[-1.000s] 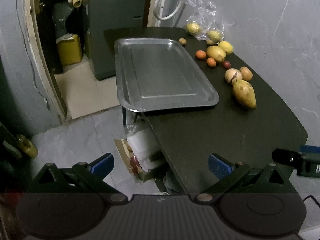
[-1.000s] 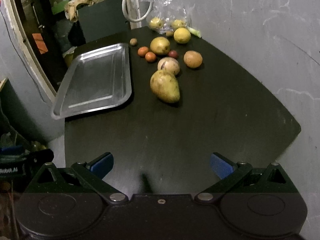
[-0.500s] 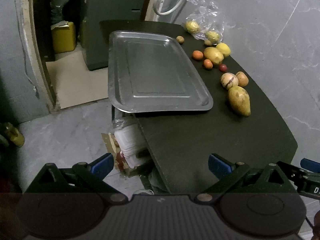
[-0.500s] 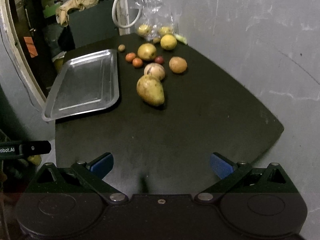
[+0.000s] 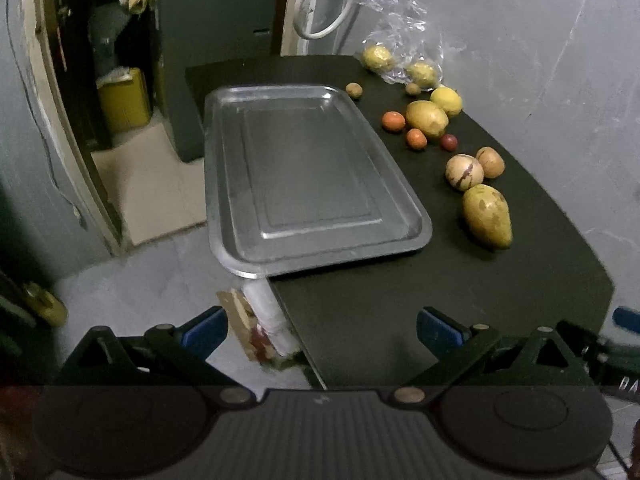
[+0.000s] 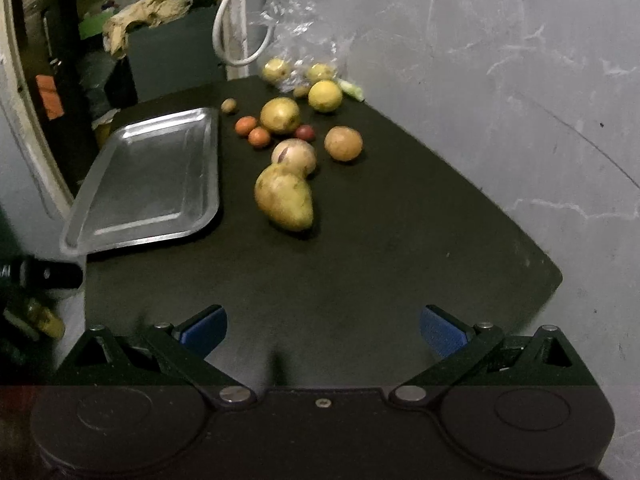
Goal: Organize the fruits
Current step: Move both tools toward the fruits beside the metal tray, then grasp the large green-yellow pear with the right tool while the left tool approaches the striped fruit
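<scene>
An empty metal tray (image 5: 240, 184) (image 6: 100, 216) lies on the left part of a black table (image 5: 460, 288) (image 6: 360, 248), its near corner past the table's edge. To its right lie several loose fruits: a large yellow-green mango (image 5: 487, 216) (image 6: 285, 197), a striped round fruit (image 5: 464, 172) (image 6: 294, 157), a brown round fruit (image 6: 343, 143), a yellow fruit (image 5: 427, 119), a lemon (image 6: 325, 96), two small orange fruits (image 5: 393, 121). My left gripper (image 5: 322, 330) is open over the table's near left edge. My right gripper (image 6: 323, 330) is open over the near tabletop, well short of the mango.
A clear plastic bag (image 6: 298, 60) holding more fruit sits at the table's far end against the grey wall (image 6: 500, 80). A white hose loop (image 5: 324, 8) hangs behind. Below the table edge are a white container (image 5: 266, 312) and grey floor. A yellow jerrycan (image 5: 124, 100) stands in the doorway.
Both cameras first drew back from the table, then came closer again; the mango now appears larger in the right wrist view. Nothing on the table moved. Both grippers stayed open.
</scene>
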The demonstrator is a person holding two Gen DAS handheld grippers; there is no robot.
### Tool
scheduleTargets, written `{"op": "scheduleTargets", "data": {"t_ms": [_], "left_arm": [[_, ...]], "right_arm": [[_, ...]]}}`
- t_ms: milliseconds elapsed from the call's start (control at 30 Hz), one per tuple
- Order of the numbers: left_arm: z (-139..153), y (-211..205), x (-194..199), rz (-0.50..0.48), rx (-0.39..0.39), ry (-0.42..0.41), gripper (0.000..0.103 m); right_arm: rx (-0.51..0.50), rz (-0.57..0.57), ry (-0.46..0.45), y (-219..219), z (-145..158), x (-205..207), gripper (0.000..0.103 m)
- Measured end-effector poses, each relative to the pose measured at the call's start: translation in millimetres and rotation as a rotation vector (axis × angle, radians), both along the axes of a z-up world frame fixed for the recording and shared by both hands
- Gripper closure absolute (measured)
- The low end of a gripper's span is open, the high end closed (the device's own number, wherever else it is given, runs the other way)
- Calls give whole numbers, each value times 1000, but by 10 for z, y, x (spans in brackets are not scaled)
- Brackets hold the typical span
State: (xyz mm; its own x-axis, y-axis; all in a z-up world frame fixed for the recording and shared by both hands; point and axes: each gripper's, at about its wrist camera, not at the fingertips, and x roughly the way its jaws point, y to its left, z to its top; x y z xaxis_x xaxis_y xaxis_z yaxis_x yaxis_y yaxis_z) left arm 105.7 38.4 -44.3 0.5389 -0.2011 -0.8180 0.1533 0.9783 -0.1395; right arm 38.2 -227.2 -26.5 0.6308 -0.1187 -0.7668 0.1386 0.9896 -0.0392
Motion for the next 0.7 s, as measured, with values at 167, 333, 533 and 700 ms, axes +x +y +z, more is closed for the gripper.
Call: {"op": "scheduleTargets", "data": {"t_ms": [167,333,533,700], "left_arm": [[61,-145,180,-9,69,-14,1],[87,-282,421,-8,75,3,1],[34,-493,692,3,77,37,1],[6,-767,950,-5,107,59,1]], "right_arm": [[-2,1,-33,-74,-8,180,1],[0,28,-41,-138,-31,360,1],[-16,81,-39,-245,-83,560,1],[-9,128,-16,-342,-181,741,1]]}}
